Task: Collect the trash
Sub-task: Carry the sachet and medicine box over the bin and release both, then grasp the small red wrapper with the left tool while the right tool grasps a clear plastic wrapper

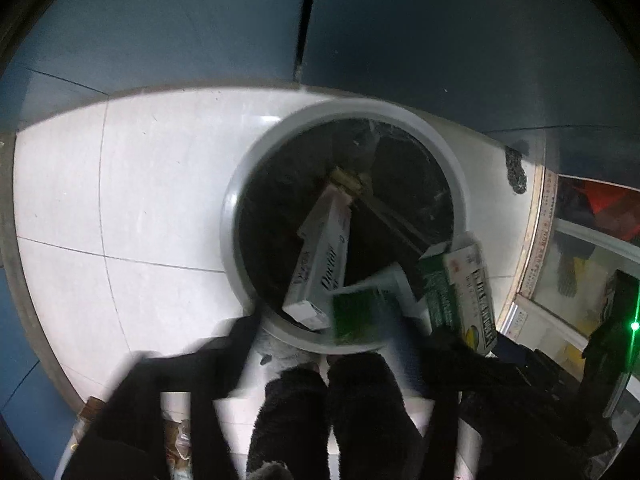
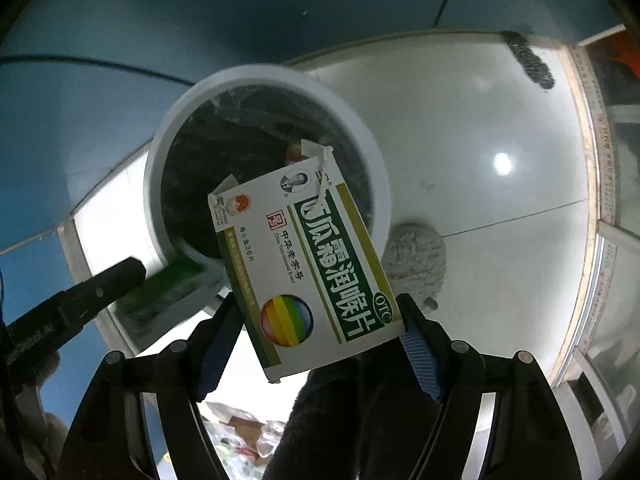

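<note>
Over the round grey bin (image 2: pixel 168 152), you hold both grippers pointing steeply down so that whatever leaves them should fall inside the rim, not onto the white tiled floor (image 2: pixel 480 140). Your right gripper (image 2: pixel 320 344) stands wide, yet its blue pads (image 2: pixel 420 356) bear on the two edges of the green-and-white medicine box (image 2: pixel 304 264), so the box is gripped across its width and hangs with its open flap end toward the bin mouth. Held that way, it looks ready to slide straight down once the jaws part further.

Your left gripper (image 1: pixel 280 360) is blurred at the bottom of its own view; its jaws stand wide with nothing between them. Just beyond them a small green packet (image 1: pixel 360 312) shows smeared at the near rim, seemingly in mid-fall, though I cannot tell whether it touches the rim. A long white carton (image 1: pixel 320 252) already leans inside against the dark liner.

Judging from this, the drop is partly done: one box is yet to be released.
</note>
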